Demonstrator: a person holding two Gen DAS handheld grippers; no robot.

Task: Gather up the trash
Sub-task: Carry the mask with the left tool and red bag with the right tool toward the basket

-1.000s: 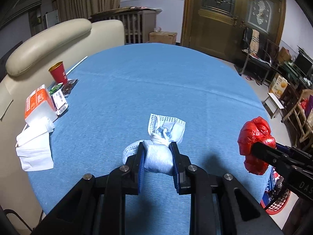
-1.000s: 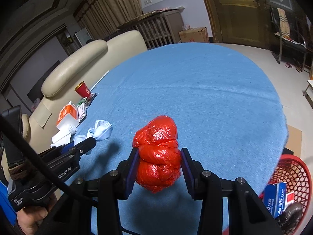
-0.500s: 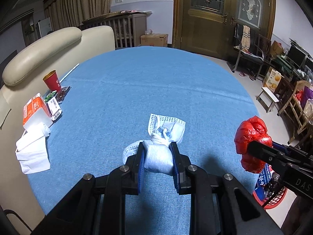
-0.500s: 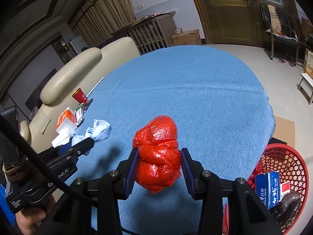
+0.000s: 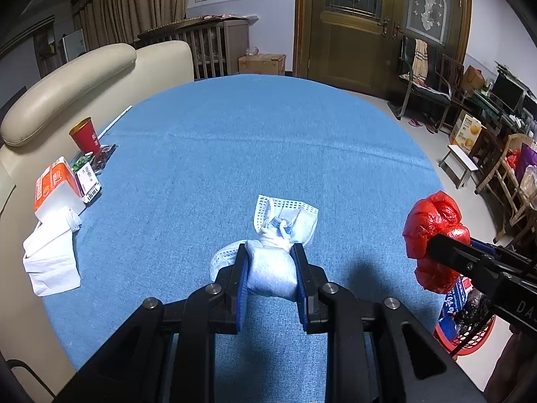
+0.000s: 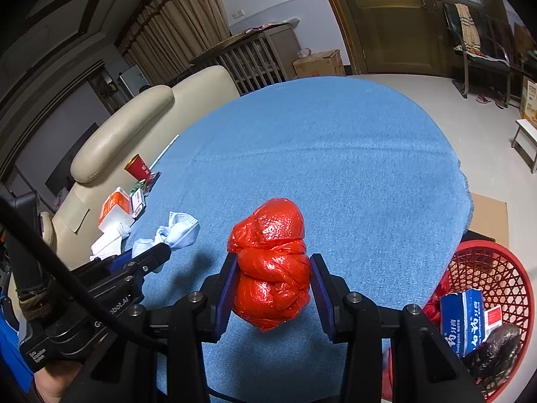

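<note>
My left gripper (image 5: 271,262) is shut on a knotted pale-blue face mask bundle (image 5: 273,267), held above the blue tablecloth (image 5: 255,154). In the right wrist view the same mask bundle (image 6: 178,235) shows at the left, with the left gripper (image 6: 164,252) around it. My right gripper (image 6: 272,275) is shut on a crumpled red plastic bag (image 6: 272,265), held over the table's near right edge. From the left wrist view that red bag (image 5: 433,238) hangs at the far right. A red mesh basket (image 6: 483,268) sits on the floor at the lower right, holding a blue-white box and dark trash.
At the table's left edge stand a red paper cup (image 5: 85,134), an orange-white tissue pack (image 5: 55,188), small packets and white tissue paper (image 5: 50,262). A cream sofa (image 5: 74,80) backs that side. Chairs, boxes and a wooden door lie beyond the table.
The right gripper with the red bag has shifted slightly to the right, and more of the red basket now shows. The left gripper and its mask bundle have stayed put.
</note>
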